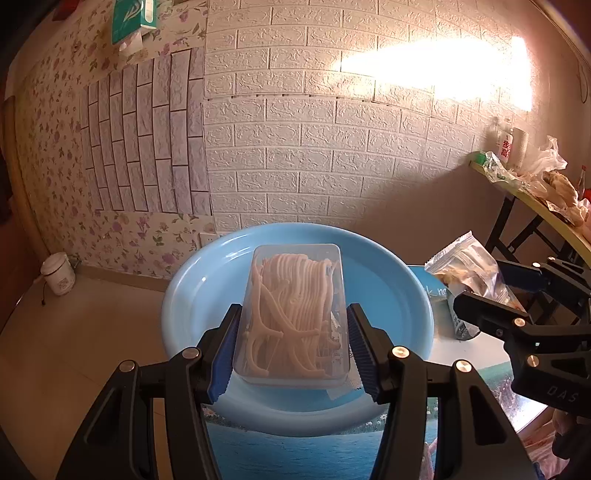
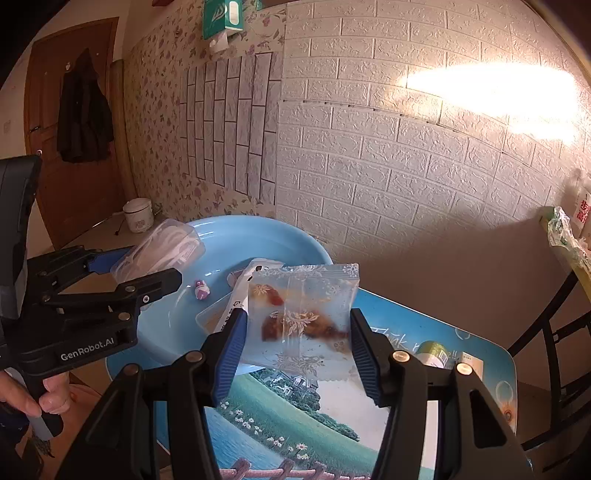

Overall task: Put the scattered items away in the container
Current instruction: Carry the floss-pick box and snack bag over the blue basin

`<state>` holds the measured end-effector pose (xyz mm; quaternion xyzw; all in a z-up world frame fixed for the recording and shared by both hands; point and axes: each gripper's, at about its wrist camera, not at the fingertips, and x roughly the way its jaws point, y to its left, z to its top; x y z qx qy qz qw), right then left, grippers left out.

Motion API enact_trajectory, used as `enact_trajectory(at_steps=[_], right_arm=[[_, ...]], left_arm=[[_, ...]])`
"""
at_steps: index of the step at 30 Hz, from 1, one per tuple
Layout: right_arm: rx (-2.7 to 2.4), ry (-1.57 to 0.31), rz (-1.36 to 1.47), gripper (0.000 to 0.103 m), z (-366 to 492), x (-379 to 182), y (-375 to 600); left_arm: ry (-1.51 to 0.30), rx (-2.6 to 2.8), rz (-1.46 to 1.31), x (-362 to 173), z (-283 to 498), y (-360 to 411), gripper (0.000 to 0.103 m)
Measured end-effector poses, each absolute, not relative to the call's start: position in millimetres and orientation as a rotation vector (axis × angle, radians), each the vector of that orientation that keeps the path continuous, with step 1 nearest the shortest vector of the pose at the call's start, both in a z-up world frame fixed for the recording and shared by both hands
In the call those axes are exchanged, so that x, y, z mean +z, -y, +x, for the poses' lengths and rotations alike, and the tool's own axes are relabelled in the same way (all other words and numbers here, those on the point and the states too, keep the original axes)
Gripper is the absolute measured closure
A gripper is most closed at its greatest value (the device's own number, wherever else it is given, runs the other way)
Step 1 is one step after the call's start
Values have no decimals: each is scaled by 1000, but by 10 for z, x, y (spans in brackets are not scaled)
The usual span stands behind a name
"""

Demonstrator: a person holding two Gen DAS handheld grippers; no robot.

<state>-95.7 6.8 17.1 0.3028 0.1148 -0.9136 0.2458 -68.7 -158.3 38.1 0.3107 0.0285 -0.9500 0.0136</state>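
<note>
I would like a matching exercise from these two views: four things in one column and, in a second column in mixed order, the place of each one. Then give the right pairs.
Things:
1. clear box of floss picks
2. snack packet
3. small pink and white item
4. green tissue box

Places:
A. lying inside the blue basin
B. high up on the floral wall
C. held in the left claw
D. held in the right claw

Pairs: 1-C, 2-D, 3-A, 4-B
</note>
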Motion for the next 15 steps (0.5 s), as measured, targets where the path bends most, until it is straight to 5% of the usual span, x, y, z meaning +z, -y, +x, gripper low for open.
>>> enact_trajectory(at_steps=[15], right_arm=[[-2451,-346,883,46,-1230,41,174]], left_arm=[[-25,-2940,1024,307,-990,1785,49]])
